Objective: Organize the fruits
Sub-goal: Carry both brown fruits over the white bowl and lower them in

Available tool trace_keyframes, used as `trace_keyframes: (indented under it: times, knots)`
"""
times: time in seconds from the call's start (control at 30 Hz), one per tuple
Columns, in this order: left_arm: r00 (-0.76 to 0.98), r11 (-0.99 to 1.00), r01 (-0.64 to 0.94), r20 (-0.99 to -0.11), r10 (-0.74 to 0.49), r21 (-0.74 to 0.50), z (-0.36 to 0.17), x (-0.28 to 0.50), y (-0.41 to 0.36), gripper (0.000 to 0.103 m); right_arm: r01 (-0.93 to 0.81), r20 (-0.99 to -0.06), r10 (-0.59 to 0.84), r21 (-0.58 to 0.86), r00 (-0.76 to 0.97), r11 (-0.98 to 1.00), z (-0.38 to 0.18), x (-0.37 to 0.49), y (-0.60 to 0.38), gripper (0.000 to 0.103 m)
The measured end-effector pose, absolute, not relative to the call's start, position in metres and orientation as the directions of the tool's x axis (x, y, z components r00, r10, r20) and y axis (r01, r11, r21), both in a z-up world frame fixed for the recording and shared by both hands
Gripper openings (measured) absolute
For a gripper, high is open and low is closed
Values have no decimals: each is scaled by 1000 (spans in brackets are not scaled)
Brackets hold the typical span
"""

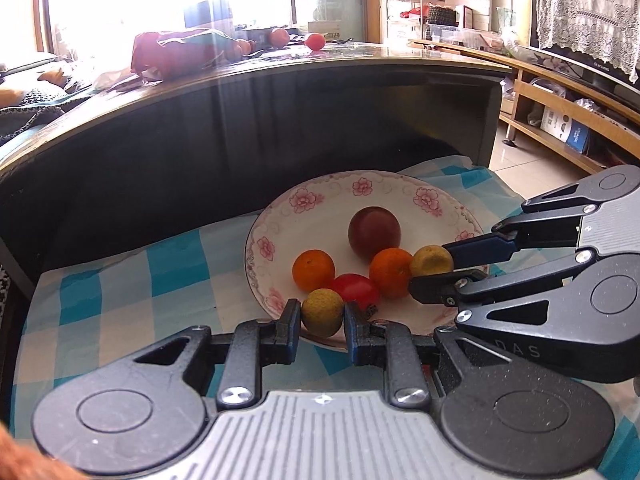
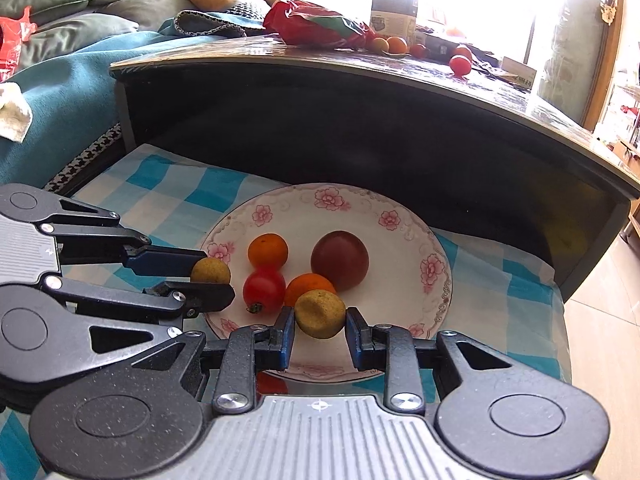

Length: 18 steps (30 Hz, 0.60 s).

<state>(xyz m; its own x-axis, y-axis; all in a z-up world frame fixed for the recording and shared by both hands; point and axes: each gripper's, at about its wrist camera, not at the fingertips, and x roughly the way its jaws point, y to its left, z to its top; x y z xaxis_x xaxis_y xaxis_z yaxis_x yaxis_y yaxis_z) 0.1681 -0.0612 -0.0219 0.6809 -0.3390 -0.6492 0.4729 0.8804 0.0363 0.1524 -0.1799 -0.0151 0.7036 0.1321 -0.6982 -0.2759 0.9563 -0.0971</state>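
The left hand-held gripper is clenching a small yellow-brown fruit between its blue pads, hovering at the near rim of the floral plate. The right hand-held gripper is likewise grasping a second yellow-brown fruit, holding it over the near part of the same plate; in the left wrist view this gripper is reaching in from the right, its fruit sitting just beside an orange.

The plate is resting on a blue-and-white checked cloth covering a low surface. Lying on the plate are a dark purple-red fruit toward the far side, two small oranges apart from each other, and a red tomato between them, its stem end facing the near rim. The tomato is sitting directly behind the left gripper's fruit, and the nearer orange is touching or almost touching the right gripper's fruit, so the near half of the plate is crowded.

Behind the plate, a dark coffee table is rising like a wall, its glossy top carrying a red bag, more oranges and tomatoes and a box. A sofa with a teal blanket is standing to the far left in the right wrist view, and a wooden shelf unit is running along the right in the left wrist view.
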Motion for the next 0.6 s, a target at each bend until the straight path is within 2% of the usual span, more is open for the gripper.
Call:
trace_keyframes:
  times: [0.27, 0.4, 0.6]
  knots:
    - [694, 887, 459, -643, -326, 46, -23, 169, -61, 33, -253, -703, 114, -96, 702, 963, -19, 156, -185, 23]
    - [699, 890, 452, -639, -320, 49, -22, 170, -60, 38, -250, -700, 108, -103, 706, 963, -19, 155, -185, 23]
    - [703, 894, 446, -636, -318, 46, -20, 171, -58, 39, -240, -698, 99, -107, 709, 965, -20, 156, -185, 24]
